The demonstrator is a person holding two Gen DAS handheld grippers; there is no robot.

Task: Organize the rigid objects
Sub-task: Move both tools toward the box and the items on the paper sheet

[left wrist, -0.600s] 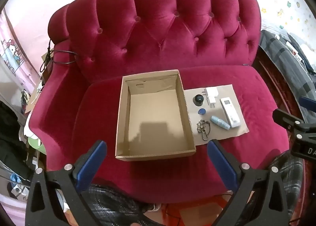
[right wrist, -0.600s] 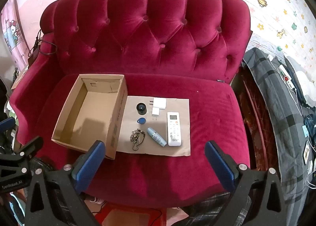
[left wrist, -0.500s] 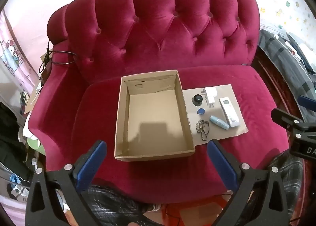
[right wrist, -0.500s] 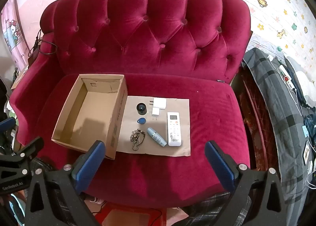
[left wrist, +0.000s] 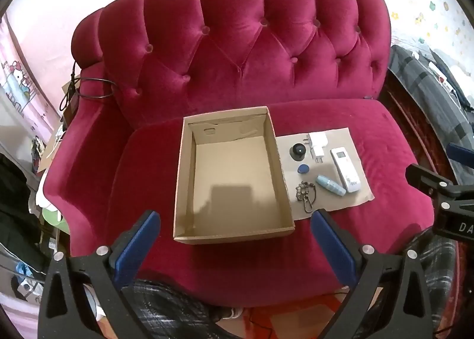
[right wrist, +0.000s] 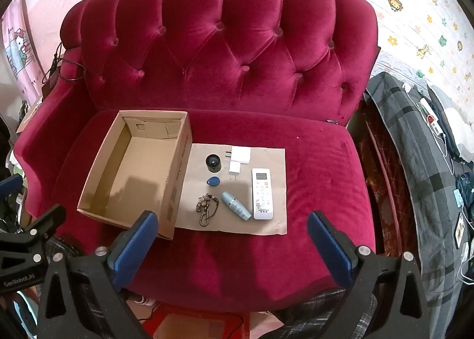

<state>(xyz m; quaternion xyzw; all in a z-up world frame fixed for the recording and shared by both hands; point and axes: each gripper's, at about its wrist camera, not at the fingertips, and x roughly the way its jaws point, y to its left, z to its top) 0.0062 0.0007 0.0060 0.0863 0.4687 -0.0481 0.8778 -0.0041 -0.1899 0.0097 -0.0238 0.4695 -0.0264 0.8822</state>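
**Sofa seat: box, sheet and seven small items; both tongs empty**

Left tongs (left wrist: 234,238): blue pads spread wide, nothing between them, hovering off the seat's front edge, in front of the box.

Right tongs (right wrist: 232,238): likewise spread wide and empty, off the front edge, in front of the sheet.

Sofa (right wrist: 320,167): crimson velvet, tufted back; carries everything below.

Box (right wrist: 142,173): open brown cardboard, empty, on the left half of the seat, its right wall along the sheet's left edge.

Sheet (right wrist: 275,223): flat brown cardboard, mid-seat, just right of the box.

Items on the sheet, front to back:
- Keychain (right wrist: 206,208): metal, with clasp, front left, nearest the box.
- Bottle (right wrist: 236,205): pale blue, lying down, between keychain and remote.
- Remote (right wrist: 262,194): white, lying lengthwise, right side.
- Tag (right wrist: 213,181): blue, teardrop-shaped, behind the keychain.
- Small plug (right wrist: 234,167): white, prongs toward the front.
- Round black object (right wrist: 213,161): back left; its kind is unclear.
- Large plug (right wrist: 240,155): white, back edge, prongs toward the left.

All items lie apart except the two plugs, which lie just beside each other.
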